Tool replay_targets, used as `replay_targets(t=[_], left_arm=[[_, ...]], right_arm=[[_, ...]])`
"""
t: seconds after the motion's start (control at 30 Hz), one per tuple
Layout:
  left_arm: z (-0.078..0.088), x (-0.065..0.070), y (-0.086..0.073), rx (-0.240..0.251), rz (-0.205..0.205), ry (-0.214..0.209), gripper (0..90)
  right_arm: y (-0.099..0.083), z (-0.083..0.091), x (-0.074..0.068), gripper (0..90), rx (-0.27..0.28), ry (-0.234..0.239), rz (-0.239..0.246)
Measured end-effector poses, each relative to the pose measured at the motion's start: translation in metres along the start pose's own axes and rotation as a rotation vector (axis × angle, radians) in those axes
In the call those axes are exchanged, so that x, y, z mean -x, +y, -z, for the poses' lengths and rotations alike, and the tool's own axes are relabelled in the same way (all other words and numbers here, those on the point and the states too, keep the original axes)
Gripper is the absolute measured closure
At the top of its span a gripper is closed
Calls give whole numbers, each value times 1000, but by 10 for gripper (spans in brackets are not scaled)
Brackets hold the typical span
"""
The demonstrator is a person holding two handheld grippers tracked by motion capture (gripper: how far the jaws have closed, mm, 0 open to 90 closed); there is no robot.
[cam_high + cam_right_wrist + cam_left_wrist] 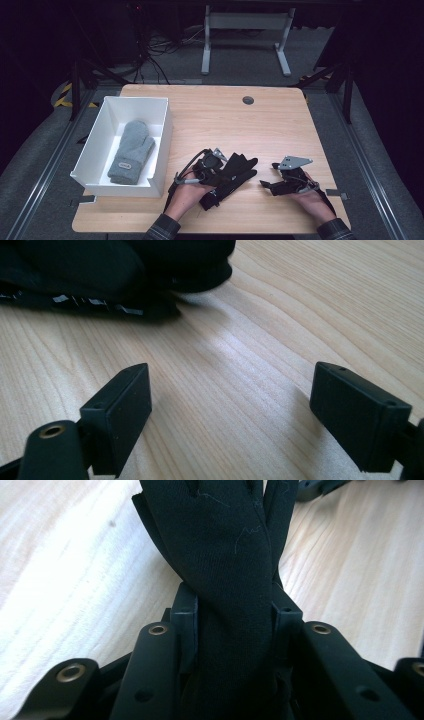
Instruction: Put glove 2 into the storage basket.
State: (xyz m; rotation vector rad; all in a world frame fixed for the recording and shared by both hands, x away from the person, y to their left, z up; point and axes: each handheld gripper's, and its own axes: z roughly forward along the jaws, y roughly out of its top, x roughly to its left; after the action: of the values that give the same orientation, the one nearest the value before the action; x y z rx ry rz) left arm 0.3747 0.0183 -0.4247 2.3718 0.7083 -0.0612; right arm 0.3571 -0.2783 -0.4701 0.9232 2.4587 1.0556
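Underneath, pale wooden table [215, 115], dark room.

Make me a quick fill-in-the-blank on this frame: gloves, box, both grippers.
1. The left gripper is shut on the ____ glove.
2. The grey mitten lies inside the white ____.
3. The right gripper has its jaws ____, with bare table between them.
4. The box sits on the table's ____ side in the high view.

Missing words: black; box; open; left
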Motion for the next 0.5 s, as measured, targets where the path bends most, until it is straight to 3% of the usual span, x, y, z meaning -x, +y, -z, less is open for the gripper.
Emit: replay_targets(t=[0.5], left_arm=[[64, -4, 26, 49, 26, 33, 664]], right_arm=[[0, 0, -1, 159, -2, 0, 3]])
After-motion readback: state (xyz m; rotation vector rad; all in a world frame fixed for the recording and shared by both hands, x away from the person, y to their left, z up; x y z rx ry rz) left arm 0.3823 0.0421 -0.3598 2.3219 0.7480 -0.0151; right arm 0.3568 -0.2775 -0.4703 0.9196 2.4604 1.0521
